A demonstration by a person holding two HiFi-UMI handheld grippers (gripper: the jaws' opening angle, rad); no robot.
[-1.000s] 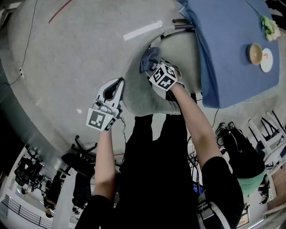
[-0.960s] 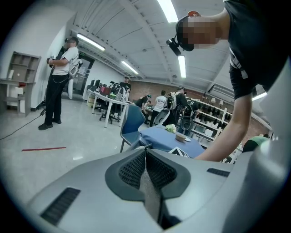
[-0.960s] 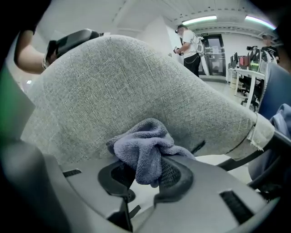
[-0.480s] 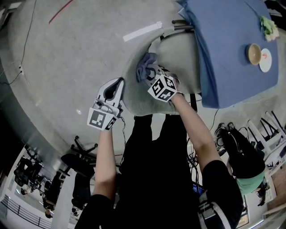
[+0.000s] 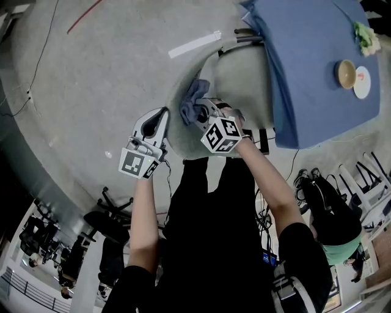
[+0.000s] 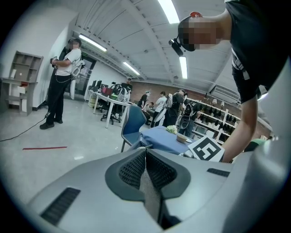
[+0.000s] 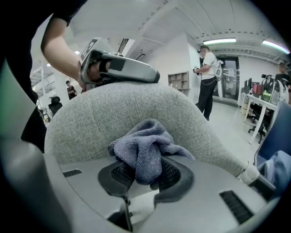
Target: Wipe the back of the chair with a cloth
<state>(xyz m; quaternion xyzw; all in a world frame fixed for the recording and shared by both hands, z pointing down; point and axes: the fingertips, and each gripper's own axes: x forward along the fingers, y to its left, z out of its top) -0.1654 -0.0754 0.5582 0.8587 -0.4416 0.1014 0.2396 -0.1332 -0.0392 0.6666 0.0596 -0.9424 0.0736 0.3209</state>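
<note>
Cloth (image 7: 143, 148), blue-grey and bunched, is clamped between the jaws of the right tongs (image 7: 144, 175) and pressed against the grey fabric chair back (image 7: 113, 113), toward its left side in the head view. The left tongs (image 6: 145, 166) are closed on nothing, just beside the chair back's left edge. A blue-covered worktop (image 5: 317, 61) stands beyond the chair.

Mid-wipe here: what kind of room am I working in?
Probably a large open-plan office or lab hall. It has desks in the background, open shelving along the far wall, long ceiling strip lights and a bare concrete floor.
</note>
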